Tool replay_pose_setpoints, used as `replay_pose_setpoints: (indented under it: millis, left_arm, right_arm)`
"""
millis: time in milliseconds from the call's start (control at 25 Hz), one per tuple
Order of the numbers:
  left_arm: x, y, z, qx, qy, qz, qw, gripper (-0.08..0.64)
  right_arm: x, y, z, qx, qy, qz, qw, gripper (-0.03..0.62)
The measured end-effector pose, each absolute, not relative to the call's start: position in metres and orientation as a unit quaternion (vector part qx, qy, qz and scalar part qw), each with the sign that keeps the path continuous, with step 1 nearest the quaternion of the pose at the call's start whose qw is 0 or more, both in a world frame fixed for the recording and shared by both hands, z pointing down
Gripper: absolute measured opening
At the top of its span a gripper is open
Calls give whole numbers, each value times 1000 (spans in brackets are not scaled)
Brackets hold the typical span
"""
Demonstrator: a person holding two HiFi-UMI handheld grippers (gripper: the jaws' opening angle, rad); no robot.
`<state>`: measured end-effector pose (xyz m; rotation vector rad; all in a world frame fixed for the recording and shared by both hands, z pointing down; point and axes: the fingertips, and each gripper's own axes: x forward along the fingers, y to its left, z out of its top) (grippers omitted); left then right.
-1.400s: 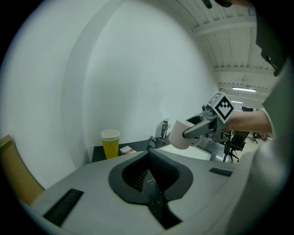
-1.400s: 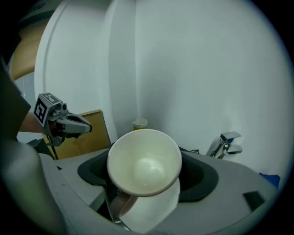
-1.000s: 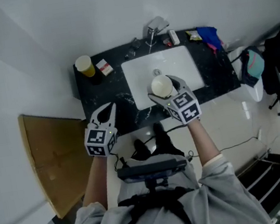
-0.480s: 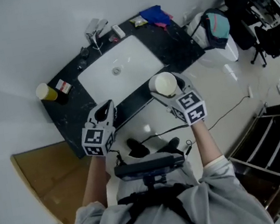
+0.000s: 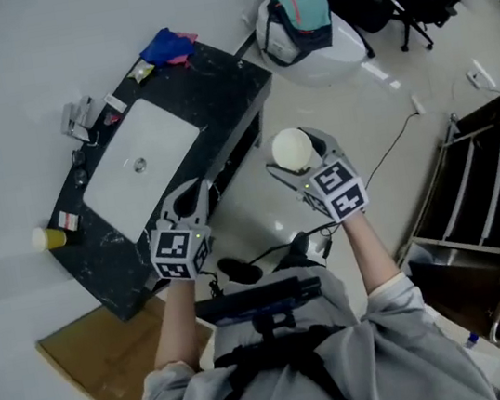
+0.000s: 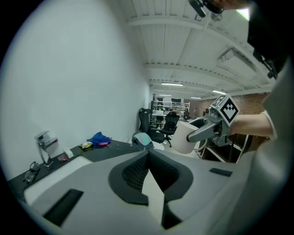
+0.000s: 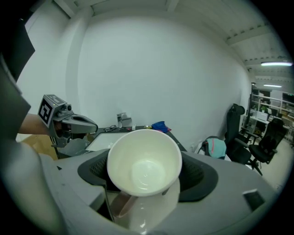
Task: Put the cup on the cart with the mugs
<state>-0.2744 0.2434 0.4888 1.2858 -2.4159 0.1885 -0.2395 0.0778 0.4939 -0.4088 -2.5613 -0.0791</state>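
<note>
- Since the head view looks straight down, you can see the right claw (image 5: pixel 300 156) pinching the white cup (image 5: pixel 293 148) mouth-up over the floor (image 5: pixel 360 120). It's well apart from the sink counter (image 5: pixel 213 87). That dark rack (image 5: pixel 477 205) on the right might be the cart, can't tell.
- Left gripper view: the left claw (image 6: pixel 148 153) is pressed together on nothing. My guess is it's just kept out of the way.
- Right gripper view: the jaws are spread wide around the cup's body, and it's empty inside. I'd say it's gripped at the sides so it rides steady.
</note>
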Motion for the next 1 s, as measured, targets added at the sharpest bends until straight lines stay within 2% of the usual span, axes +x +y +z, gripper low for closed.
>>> replay_pose_setpoints:
  millis: [440, 1000]
  left_arm:
    - [-205, 13, 491, 587, -783, 96, 180, 2]
    - [-97, -226, 473, 784, -589, 145, 129, 2]
  right_arm:
    - [-126, -115, 493, -18, -965, 19, 259, 433]
    - [22, -281, 480, 229, -941, 94, 233, 433]
